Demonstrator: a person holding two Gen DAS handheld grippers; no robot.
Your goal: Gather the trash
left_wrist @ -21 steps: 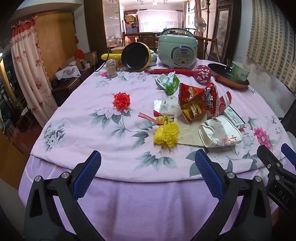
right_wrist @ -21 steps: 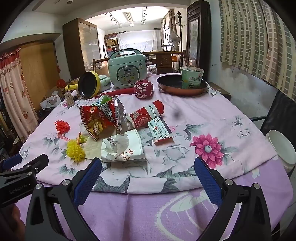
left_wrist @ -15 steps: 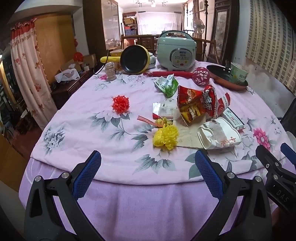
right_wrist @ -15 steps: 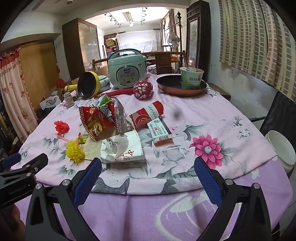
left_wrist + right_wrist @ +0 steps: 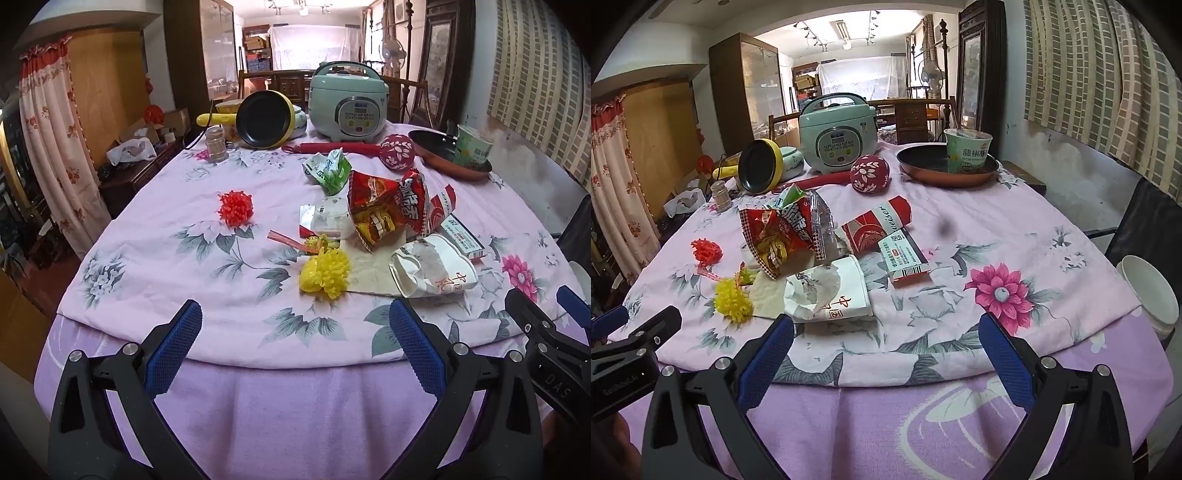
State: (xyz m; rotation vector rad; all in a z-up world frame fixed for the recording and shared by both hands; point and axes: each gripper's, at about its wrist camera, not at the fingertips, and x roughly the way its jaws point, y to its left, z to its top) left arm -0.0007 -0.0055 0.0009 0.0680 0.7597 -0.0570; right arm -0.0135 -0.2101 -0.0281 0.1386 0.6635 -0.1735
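Tools [image 5: 295, 332] back, trash [image 5: 388, 218] ahead.

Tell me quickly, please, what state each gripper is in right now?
Left gripper: open, holding nothing.
Right gripper: open, holding nothing.

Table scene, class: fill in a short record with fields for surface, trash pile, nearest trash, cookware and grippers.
surface: table under pink floral cloth
trash pile: red snack bag, green wrapper, small carton
nearest trash: crumpled white paper bag, by the front edge
cookware: rice cooker and copper pan holding a green cup, at the far side
grippers: left gripper and right gripper both open, empty, short of the table
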